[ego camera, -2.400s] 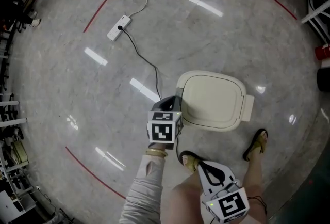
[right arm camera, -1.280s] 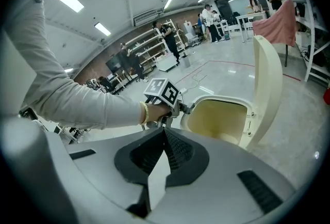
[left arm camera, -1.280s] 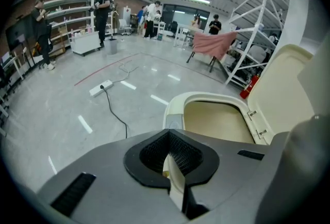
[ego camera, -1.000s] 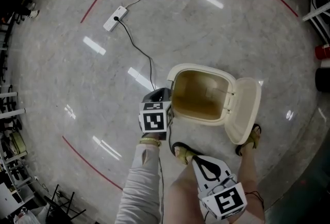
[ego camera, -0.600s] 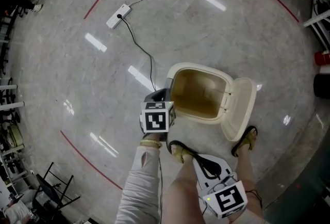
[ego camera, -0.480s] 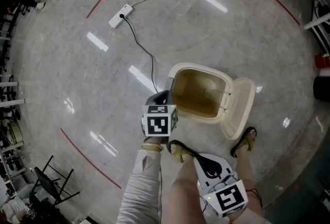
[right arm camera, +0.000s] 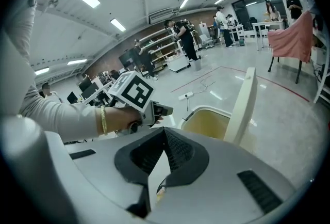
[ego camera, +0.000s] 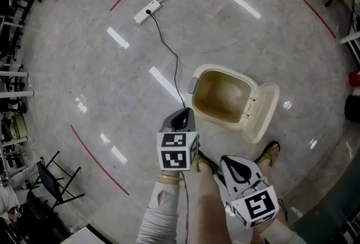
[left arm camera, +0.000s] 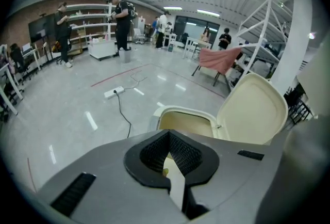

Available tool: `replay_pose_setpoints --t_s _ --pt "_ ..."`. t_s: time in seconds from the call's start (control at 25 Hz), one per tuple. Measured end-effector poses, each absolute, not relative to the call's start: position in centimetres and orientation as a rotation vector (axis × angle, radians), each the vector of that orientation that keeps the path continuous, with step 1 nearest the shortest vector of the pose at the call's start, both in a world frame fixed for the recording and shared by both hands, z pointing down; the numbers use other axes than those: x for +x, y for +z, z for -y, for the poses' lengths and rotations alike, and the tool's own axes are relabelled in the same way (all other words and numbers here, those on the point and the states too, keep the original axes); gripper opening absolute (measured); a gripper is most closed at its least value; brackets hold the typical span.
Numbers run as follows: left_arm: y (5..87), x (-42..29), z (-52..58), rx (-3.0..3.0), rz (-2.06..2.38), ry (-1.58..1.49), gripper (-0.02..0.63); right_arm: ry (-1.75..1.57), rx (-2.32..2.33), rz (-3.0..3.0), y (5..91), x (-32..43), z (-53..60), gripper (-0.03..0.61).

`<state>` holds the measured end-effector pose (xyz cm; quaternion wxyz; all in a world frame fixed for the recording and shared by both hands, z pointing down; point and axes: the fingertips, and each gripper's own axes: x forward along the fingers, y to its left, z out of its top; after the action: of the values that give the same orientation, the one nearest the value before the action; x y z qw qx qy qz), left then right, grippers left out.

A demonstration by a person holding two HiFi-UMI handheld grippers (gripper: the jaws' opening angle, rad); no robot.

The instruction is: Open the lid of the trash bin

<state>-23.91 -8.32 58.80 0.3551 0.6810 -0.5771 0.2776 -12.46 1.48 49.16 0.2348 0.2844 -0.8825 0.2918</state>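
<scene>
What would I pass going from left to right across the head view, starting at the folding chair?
Black folding chair → white power strip → left tongs → open trash bin → its raised lid. The right tongs sit below the bin and overlap its span, so they are left out.

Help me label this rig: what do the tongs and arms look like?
The left tongs and right tongs are grey shells with black ribbed pads, each carrying a white cube of black square markers. Left arm: pale sleeve, gold bracelet.
</scene>
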Motion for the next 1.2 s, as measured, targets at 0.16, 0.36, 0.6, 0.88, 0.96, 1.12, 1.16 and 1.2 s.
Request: replay_pose_setpoints --t_s 0.16,0.36,0.6,0.88,0.96,1.12,1.16,1.2 --pt "56.3 -23.2 5.6 1.719 1.532 0.635 0.005 0.777 0.755 2.436 48.6 -12.1 -1.7 0.0" --pt "53.9 -21.5 2.0 1.669 1.57 0.519 0.005 0.745 0.728 2.457 48.0 -11.7 -2.1 0.0" --pt "52.0 -20.0 -1.4 1.594 1.603 0.381 0.005 0.707 0.678 2.45 48.1 -10.6 -3.1 0.0" --pt "51.1 -17.9 -3.8 1.594 1.604 0.357 0.005 0.658 0.622 2.43 48.3 -9.4 -3.8 0.0" --pt "51.0 -17.4 -4.0 1.596 1.601 0.359 0.005 0.657 0.621 2.426 48.4 -9.1 -3.8 0.0" --pt "50.9 -16.5 -3.9 1.61 1.594 0.373 0.005 0.657 0.629 2.42 48.5 -8.2 -3.9 0.0" --pt "50.8 -16.4 -3.8 1.616 1.592 0.376 0.005 0.657 0.631 2.417 48.5 -8.1 -3.9 0.0" --pt "50.8 -16.3 -3.7 1.622 1.591 0.379 0.005 0.658 0.635 2.415 48.6 -7.9 -3.8 0.0"
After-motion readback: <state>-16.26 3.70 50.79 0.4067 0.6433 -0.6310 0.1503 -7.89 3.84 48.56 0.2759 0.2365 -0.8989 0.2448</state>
